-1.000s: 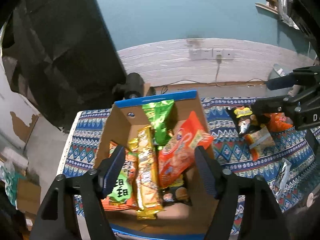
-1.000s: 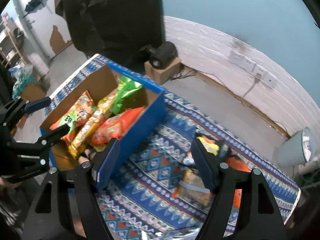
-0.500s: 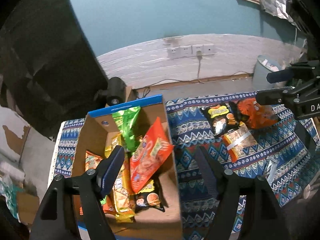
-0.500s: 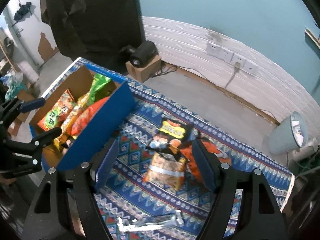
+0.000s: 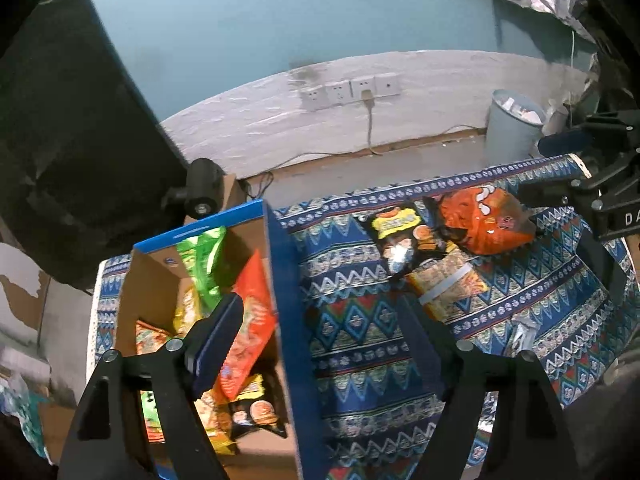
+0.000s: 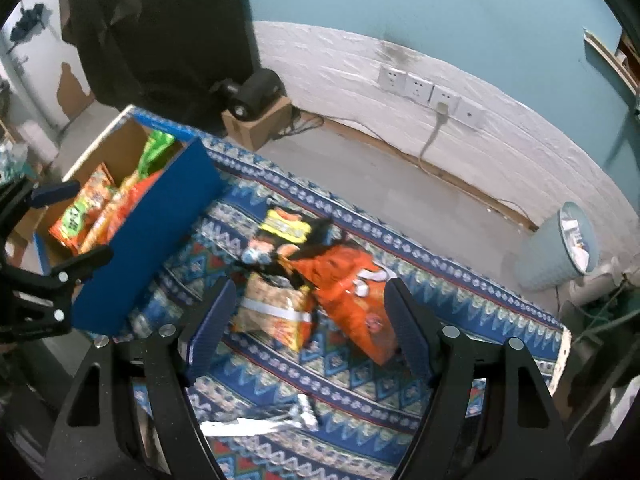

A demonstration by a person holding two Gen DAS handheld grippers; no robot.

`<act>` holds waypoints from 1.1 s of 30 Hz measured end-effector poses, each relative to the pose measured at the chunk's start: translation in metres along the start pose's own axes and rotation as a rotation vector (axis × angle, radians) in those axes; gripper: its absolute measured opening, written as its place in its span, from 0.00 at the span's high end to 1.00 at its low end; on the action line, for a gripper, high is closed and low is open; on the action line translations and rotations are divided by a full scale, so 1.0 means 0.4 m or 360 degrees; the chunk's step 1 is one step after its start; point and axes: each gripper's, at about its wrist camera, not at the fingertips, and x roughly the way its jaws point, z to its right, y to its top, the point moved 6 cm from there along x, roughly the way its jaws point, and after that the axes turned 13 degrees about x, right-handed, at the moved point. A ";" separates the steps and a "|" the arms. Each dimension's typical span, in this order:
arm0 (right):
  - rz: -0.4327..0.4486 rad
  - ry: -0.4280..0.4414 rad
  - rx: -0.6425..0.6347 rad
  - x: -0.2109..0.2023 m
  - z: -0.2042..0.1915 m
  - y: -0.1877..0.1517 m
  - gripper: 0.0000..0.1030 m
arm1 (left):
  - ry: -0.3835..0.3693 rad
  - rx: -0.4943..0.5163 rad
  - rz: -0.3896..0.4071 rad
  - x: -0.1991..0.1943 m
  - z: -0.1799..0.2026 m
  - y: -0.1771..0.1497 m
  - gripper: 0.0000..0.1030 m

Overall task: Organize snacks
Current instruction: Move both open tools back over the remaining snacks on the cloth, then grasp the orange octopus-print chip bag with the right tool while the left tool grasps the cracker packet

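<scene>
A blue cardboard box (image 5: 286, 304) (image 6: 148, 220) holds several snack bags, among them an orange bag (image 5: 250, 328) and a green one (image 5: 204, 264). On the patterned cloth (image 5: 360, 340) (image 6: 400, 380) lie a black-and-yellow bag (image 5: 404, 236) (image 6: 280, 228), an orange bag (image 5: 480, 220) (image 6: 352, 288) and a clear bag of snacks (image 5: 448, 284) (image 6: 276, 308). My left gripper (image 5: 320, 344) hangs over the box's right wall, its jaws opening with nothing held. My right gripper (image 6: 308, 328) is open above the loose bags, touching none.
A silver wrapper (image 6: 260, 424) (image 5: 522, 334) lies on the cloth near the front. A pale bin (image 6: 560, 248) (image 5: 516, 124) stands on the floor at the right. A dark speaker on a small carton (image 6: 256, 108) sits behind the table, with wall sockets (image 6: 432, 92) beyond.
Both grippers have swung to the right, away from the box's inside and toward the loose bags on the cloth. The left jaws have widened a little.
</scene>
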 end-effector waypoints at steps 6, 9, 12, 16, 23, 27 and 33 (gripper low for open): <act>-0.0081 -0.0028 -0.0074 0.028 0.057 -0.014 0.26 | -0.0052 0.0066 -0.0038 0.038 0.043 0.032 0.22; -0.0117 -0.0011 -0.0072 0.043 0.087 -0.014 0.26 | -0.0076 0.0094 -0.0074 0.062 0.057 0.043 0.22; -0.0163 0.0020 -0.0076 0.063 0.108 -0.005 0.26 | -0.0109 0.0106 -0.0106 0.086 0.069 0.064 0.22; -0.0201 0.0035 -0.0095 0.099 0.142 0.016 0.25 | -0.0181 0.0134 -0.0156 0.117 0.090 0.089 0.21; -0.0285 0.0046 -0.0103 0.192 0.178 0.021 0.25 | -0.0246 0.0223 -0.0206 0.191 0.127 0.118 0.21; -0.0338 0.0058 -0.0137 0.240 0.182 0.007 0.25 | -0.0272 0.0206 -0.0227 0.235 0.137 0.109 0.21; -0.0412 0.0053 -0.0155 0.301 0.183 -0.010 0.25 | -0.0336 0.0143 -0.0276 0.290 0.145 0.107 0.21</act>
